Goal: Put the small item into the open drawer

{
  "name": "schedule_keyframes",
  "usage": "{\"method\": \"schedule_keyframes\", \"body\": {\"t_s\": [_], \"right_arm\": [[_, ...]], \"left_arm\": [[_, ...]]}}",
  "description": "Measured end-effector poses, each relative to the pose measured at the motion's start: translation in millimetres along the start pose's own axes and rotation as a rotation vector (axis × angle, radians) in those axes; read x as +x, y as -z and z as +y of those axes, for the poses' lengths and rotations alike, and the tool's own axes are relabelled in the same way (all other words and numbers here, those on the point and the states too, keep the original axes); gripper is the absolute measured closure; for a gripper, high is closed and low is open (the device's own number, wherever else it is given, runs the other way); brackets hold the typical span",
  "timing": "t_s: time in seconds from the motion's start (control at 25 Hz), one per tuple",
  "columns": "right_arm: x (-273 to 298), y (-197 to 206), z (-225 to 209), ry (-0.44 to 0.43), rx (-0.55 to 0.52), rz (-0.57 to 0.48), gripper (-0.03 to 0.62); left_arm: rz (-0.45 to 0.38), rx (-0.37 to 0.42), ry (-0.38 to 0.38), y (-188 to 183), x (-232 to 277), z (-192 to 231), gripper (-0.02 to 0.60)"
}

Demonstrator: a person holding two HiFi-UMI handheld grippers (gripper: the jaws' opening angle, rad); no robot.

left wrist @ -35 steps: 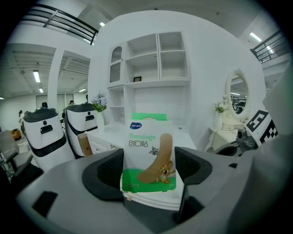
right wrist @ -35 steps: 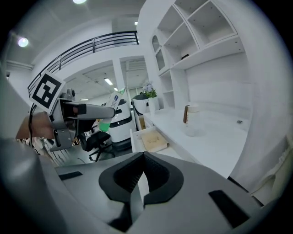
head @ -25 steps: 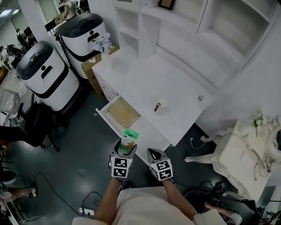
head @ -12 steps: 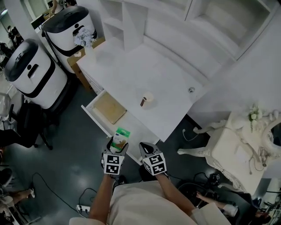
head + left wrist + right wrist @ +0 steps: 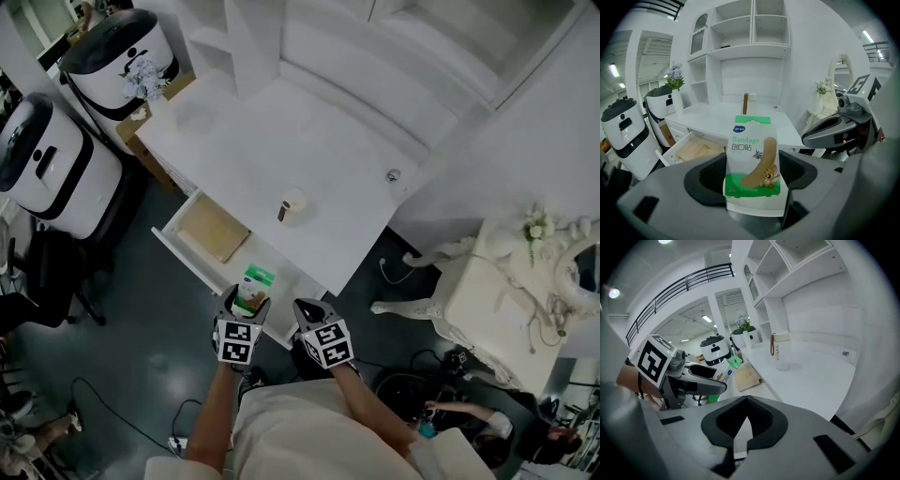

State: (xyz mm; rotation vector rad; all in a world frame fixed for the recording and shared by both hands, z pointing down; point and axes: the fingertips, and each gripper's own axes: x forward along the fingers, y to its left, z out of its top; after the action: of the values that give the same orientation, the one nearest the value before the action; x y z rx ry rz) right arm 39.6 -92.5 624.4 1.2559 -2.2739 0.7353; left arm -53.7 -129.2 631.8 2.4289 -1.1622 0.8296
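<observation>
My left gripper is shut on a small green-and-white bandage packet, which stands upright between the jaws. It hangs just in front of the white desk, near the front right corner of the open drawer. The drawer has a tan board lying in it. Close to the right, my right gripper is shut with nothing in it. In the right gripper view the left gripper and the packet show at the left.
A clear bottle with a brown strap and a small metal knob sit on the desk. Two white bins with black lids stand at the left, beside a flower vase. An ornate white table is at the right.
The desk and drawer have slid up and to the left in the head view. Both grippers stay side by side, the left still holding the packet.
</observation>
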Motion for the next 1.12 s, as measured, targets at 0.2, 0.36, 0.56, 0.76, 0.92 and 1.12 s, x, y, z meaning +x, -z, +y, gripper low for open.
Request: {"method": "schedule_keyframes", "body": {"t_s": [0.2, 0.36, 0.56, 0.76, 0.92, 1.12], "right_arm": [[-4, 7, -12, 0.023, 0.032, 0.009, 0.569], [-9, 10, -24, 0.041, 0.059, 0.009, 0.569], [-12, 16, -35, 0.057, 0.097, 0.013, 0.569], [-16, 21, -43, 0.074, 0.107, 0.020, 0.569], [-20, 27, -49, 0.091, 0.120, 0.029, 0.569], [-24, 33, -55, 0.111, 0.134, 0.034, 0.569]], "left_arm": [[0.035, 0.020, 0.045, 3, 18, -8, 0.222], [0.073, 0.003, 0.068, 16, 36, -13, 0.222], [0.109, 0.021, 0.106, 18, 50, -19, 0.222], [0.146, 0.023, 0.123, 35, 70, -20, 0.222], [0.165, 0.033, 0.142, 36, 81, -22, 0.222], [0.181, 0.031, 0.160, 47, 98, -24, 0.222]]}}
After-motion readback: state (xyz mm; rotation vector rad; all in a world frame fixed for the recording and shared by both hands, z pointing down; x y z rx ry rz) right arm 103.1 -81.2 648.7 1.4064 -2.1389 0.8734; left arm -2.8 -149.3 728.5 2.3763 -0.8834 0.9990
